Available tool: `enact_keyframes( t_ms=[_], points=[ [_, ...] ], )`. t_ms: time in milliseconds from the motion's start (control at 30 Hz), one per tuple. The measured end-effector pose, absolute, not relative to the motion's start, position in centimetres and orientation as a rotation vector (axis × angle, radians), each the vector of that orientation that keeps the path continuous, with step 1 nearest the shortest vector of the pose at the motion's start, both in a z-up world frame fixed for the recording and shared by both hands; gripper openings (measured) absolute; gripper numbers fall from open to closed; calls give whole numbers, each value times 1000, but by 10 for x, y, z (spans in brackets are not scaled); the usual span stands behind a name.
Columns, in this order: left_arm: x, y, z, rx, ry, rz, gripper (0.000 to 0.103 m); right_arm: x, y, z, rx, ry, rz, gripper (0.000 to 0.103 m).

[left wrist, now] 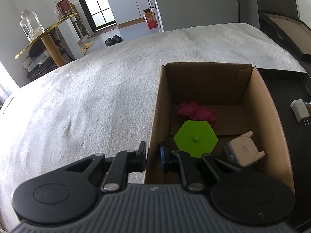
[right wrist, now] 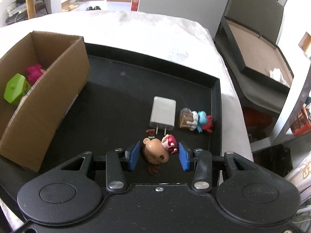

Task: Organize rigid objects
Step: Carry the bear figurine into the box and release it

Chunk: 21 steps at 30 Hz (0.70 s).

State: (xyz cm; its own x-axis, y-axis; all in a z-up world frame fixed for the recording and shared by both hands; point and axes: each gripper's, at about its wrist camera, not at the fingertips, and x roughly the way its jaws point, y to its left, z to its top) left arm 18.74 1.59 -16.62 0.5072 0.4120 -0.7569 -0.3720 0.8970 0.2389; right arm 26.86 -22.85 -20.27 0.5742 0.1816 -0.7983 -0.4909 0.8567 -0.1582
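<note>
- The doll (right wrist: 155,153) with the big brown head lies on the black tray (right wrist: 120,73), between the pads of the right gripper (right wrist: 159,155); the jaws stand wide, with a gap showing on each side, so nothing is gripped yet.
- Just beyond the doll on the tray lie a white charger (right wrist: 163,114) and, beside it, a small blue-and-red figure (right wrist: 196,120).
- Left of the doll stands the cardboard box (left wrist: 270,104), already holding a green hexagonal piece (left wrist: 195,138), a pink toy (left wrist: 196,112) and a beige gadget (left wrist: 243,149).
- The left gripper (left wrist: 152,156) straddles the box's near wall, jaws narrow and apparently steadying it.
- By my reckoning, roughly half is packed; three things are left on the tray.
</note>
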Motion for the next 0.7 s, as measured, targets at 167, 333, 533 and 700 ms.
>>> enact_keyframes(
  t_ms=[167, 333, 533, 700],
  points=[
    [188, 18, -167, 35, 921, 468, 12, 266, -218, -191, -403, 848, 417, 42],
    [187, 19, -167, 32, 914, 460, 12, 265, -211, -181, -379, 834, 415, 42],
    [184, 21, -166, 18, 909, 453, 12, 261, -201, -166, -370, 803, 437, 42],
    [181, 23, -166, 3, 907, 447, 11, 254, -186, -151, -371, 769, 477, 42]
  ],
)
